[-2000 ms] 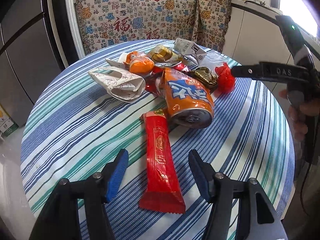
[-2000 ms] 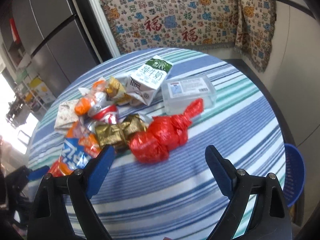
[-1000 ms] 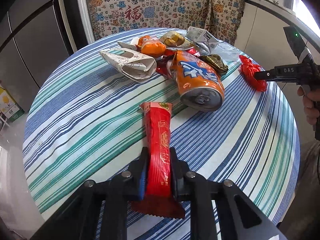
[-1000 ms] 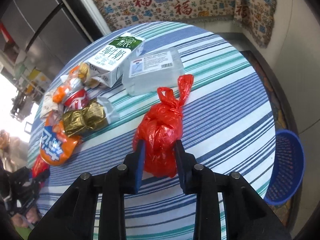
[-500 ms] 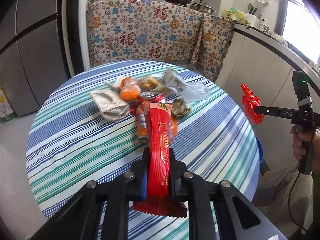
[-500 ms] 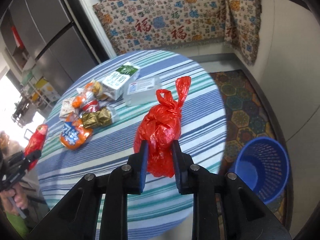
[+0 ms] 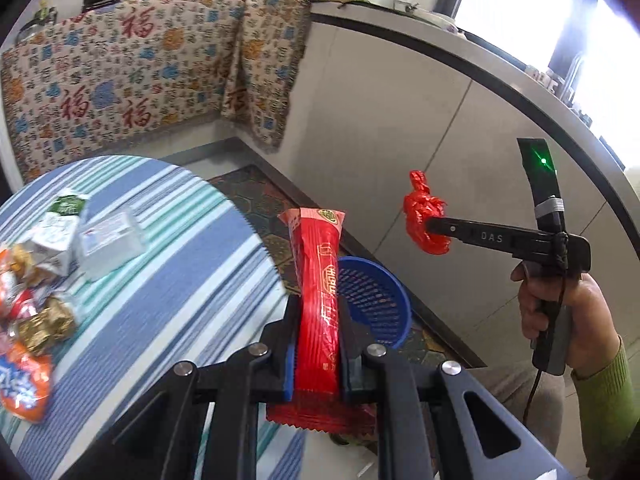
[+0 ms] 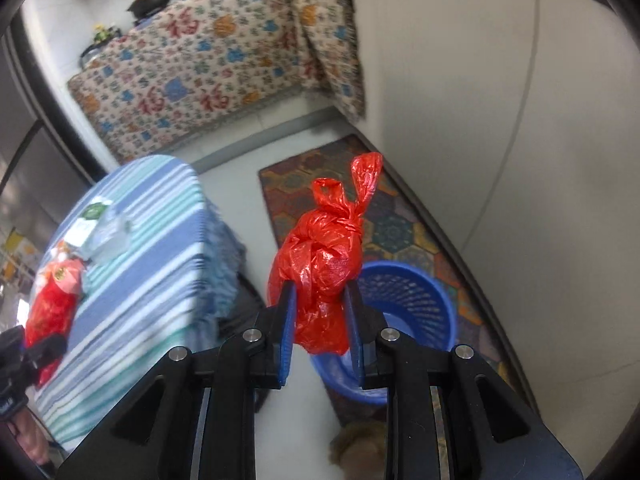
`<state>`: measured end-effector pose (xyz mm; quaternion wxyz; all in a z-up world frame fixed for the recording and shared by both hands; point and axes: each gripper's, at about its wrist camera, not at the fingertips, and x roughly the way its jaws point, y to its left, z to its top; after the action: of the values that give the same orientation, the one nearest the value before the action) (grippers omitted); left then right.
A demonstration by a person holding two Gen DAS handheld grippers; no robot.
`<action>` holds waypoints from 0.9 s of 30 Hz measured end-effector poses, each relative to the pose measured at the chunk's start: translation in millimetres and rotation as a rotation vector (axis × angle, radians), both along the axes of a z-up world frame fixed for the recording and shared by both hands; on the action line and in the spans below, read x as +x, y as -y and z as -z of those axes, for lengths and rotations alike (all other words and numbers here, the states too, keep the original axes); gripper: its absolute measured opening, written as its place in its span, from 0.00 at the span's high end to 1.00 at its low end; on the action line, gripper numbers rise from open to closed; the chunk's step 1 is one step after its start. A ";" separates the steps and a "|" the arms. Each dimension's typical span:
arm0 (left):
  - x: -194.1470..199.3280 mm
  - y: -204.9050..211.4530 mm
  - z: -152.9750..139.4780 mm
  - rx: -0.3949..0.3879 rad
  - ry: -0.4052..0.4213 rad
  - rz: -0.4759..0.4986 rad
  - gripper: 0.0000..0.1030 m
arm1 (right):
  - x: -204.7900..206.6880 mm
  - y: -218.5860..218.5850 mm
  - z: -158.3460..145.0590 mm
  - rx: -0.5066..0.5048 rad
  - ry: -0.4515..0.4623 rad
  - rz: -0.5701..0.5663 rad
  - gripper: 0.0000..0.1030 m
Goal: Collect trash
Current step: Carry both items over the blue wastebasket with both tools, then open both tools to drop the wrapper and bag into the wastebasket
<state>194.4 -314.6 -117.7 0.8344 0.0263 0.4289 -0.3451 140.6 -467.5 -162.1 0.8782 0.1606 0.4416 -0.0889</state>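
Observation:
My left gripper (image 7: 318,344) is shut on a long red snack wrapper (image 7: 320,300), held in the air past the table's edge with a blue mesh basket (image 7: 376,300) on the floor behind it. In the right wrist view my right gripper (image 8: 320,316) is shut on a knotted red plastic bag (image 8: 320,264), just above and left of the same blue basket (image 8: 412,312). The left wrist view also shows the right gripper (image 7: 430,226) from the side, with the red bag (image 7: 424,216) at its tip. More trash (image 7: 36,276) lies on the striped round table (image 7: 180,280).
A milk carton (image 7: 60,228), a clear plastic box (image 7: 110,240), a gold wrapper (image 7: 46,324) and an orange can (image 7: 22,380) lie on the table. A patterned rug (image 8: 400,224) lies under the basket. A grey cabinet wall (image 7: 420,120) stands close behind.
Both grippers have swung right, off the table and toward the blue basket on the floor, each still holding its item. The table has slid to the left of both views.

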 end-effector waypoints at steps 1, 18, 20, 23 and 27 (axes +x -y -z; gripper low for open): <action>3.3 20.6 8.4 0.002 -0.016 0.019 0.85 | 0.9 12.3 7.0 0.007 -0.015 0.020 0.78; 53.4 183.3 150.4 0.088 -0.164 0.128 0.92 | 29.6 109.9 106.0 0.107 -0.164 0.079 0.77; 58.2 193.8 159.0 0.094 -0.171 0.131 0.93 | 31.8 113.5 110.7 0.105 -0.170 0.081 0.77; 66.0 205.8 166.0 0.105 -0.168 0.131 0.96 | 31.2 119.0 117.8 0.124 -0.182 0.090 0.77; 74.6 210.8 164.9 0.094 -0.165 0.116 0.96 | 31.6 121.0 121.5 0.148 -0.194 0.091 0.77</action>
<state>269.0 -525.4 -282.6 0.7727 0.0619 0.5096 -0.3735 172.1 -588.4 -283.6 0.8123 0.2353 0.5221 -0.1109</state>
